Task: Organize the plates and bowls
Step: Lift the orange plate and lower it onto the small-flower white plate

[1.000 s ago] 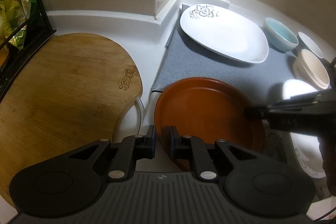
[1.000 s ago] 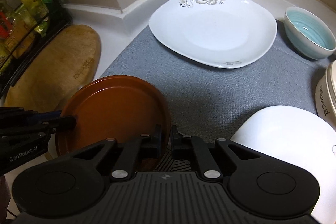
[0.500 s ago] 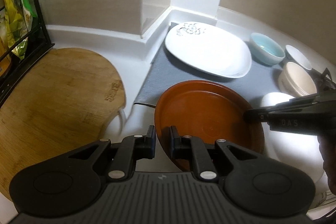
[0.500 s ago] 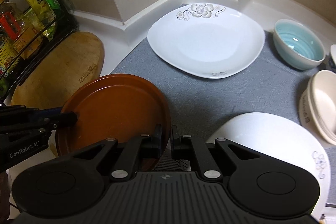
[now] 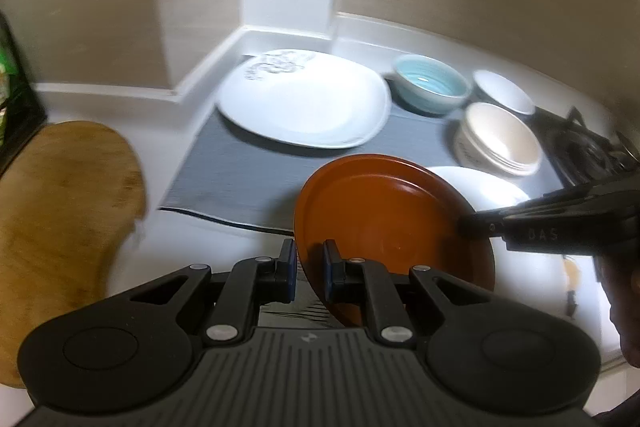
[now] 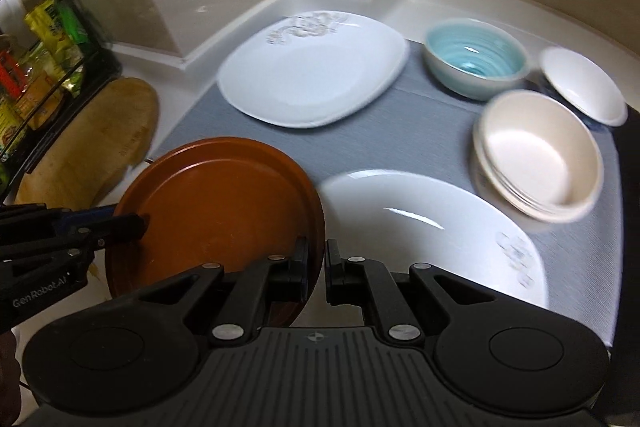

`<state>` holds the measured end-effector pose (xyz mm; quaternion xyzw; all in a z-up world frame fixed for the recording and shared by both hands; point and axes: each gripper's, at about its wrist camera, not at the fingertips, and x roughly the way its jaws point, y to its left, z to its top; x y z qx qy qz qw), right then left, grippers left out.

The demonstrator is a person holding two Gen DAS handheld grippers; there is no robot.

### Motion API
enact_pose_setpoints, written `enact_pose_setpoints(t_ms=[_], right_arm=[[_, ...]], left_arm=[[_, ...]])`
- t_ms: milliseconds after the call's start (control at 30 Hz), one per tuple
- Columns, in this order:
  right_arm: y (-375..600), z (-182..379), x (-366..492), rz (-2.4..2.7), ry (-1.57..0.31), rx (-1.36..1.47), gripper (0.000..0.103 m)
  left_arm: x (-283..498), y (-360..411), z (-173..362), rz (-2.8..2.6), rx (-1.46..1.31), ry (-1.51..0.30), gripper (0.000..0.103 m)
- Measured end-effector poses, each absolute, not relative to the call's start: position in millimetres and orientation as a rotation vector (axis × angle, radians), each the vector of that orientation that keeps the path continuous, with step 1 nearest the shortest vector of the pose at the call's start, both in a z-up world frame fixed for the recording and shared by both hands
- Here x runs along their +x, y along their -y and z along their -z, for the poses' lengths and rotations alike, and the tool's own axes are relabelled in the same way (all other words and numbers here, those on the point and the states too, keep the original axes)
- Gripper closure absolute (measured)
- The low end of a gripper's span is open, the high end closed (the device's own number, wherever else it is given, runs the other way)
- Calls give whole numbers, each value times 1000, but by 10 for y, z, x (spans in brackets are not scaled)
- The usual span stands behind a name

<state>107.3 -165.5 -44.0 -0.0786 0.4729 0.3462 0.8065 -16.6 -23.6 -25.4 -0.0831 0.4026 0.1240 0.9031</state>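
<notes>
A round brown plate (image 5: 384, 215) is held in the air above the grey mat (image 5: 248, 167), gripped from both sides. My left gripper (image 5: 310, 267) is shut on its left rim. My right gripper (image 6: 316, 269) is shut on its right rim; the plate (image 6: 216, 203) shows at the left of that view. A white flowered plate (image 6: 316, 71) lies at the back of the mat. A second white plate (image 6: 420, 227) lies at the front right, partly under the brown plate. A blue bowl (image 6: 476, 57), a stack of cream bowls (image 6: 536, 151) and a small white bowl (image 6: 584, 83) stand at the right.
A wooden cutting board (image 5: 60, 211) lies on the white counter to the left. A black rack with packets (image 6: 36, 59) stands at the far left. A gas stove (image 5: 588, 147) is at the far right. Walls and a corner pillar close the back.
Both grippers have lifted the brown plate off the mat and carried it right, over the edge of the near white plate. Both cameras rose and tilted up.
</notes>
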Motion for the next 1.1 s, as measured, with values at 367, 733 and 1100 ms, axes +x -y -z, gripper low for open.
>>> enact_pose_setpoints(t_ms=[367, 733, 1100], right_arm=[[2265, 537, 1113, -625, -1058, -132, 94], [2493, 740, 1197, -552, -1088, -133, 94], [2538, 770, 1226, -542, -1077, -152, 94]], left_arm=[[153, 750, 451, -143, -115, -863, 89], [450, 895, 755, -90, -103, -903, 89], [546, 945, 864, -96, -93, -911, 86]])
